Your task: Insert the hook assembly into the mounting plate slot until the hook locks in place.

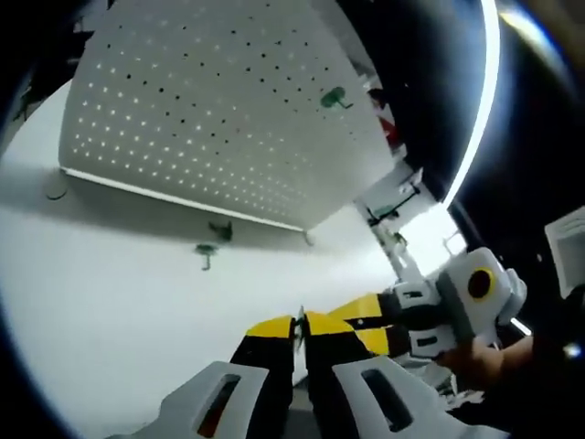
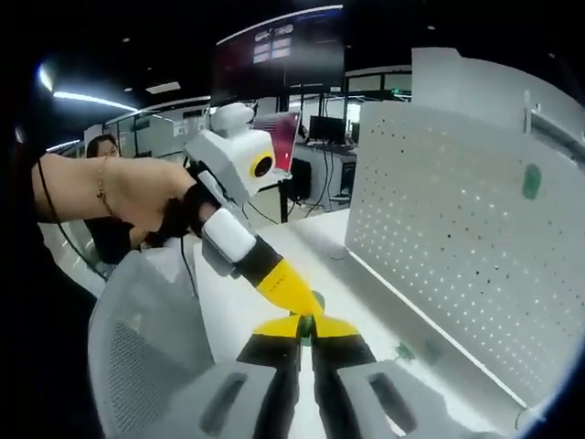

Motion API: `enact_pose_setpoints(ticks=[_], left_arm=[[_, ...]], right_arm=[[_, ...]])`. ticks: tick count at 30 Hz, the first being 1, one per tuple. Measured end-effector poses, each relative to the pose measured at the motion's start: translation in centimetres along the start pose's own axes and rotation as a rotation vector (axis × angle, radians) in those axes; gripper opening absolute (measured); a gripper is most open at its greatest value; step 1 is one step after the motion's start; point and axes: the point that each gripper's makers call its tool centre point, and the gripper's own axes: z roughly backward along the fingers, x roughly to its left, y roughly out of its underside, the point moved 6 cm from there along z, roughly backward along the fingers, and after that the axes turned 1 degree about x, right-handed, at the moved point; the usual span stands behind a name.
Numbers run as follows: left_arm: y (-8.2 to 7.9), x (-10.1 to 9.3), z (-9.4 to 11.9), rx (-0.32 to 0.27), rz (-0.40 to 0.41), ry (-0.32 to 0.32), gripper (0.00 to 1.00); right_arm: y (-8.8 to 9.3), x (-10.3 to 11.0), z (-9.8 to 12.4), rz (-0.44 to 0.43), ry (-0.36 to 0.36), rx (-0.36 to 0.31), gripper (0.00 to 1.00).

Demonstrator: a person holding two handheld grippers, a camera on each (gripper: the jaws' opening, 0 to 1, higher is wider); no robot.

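I can see a white table point(image 2: 239, 315) under everything, its top bright and bare where it shows in both views. In the right gripper view a grey mesh office chair back point(image 2: 146, 343) stands close on the left, its rim curving up beside the table edge. Behind it a seated person point(image 2: 102, 146) is partly visible. Farther back I make out office desks with dark monitors point(image 2: 326, 128), a large dark screen point(image 2: 279, 55) hung overhead, and long ceiling light strips point(image 2: 101, 96).
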Motion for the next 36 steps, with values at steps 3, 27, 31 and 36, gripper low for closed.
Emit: enact_pose_setpoints(ticks=[3, 27, 31, 36], left_arm=[[0.0, -0.2, 0.3, -0.022, -0.058, 0.021, 0.03], [-1.3, -1.1, 2.8, -0.247, -0.271, -0.043, 0.84], [-1.4, -1.4, 3.0, -0.264, -0.317, -0.074, 0.97], [-1.4, -1.2, 3.4, -0.280, -0.323, -0.105, 1.00]], right_arm=[[-0.2, -0.2, 0.2, -0.040, -0.012, -0.014, 0.00], [-1.5, -4.1, 0.8, -0.227, 0.095, -0.216, 0.00], [-2.2, -4.8, 0.9, -0.244, 0.142, -0.272, 0.00], [-2.9, -6.2, 1.2, -0.256, 0.234, -0.344, 0.00]])
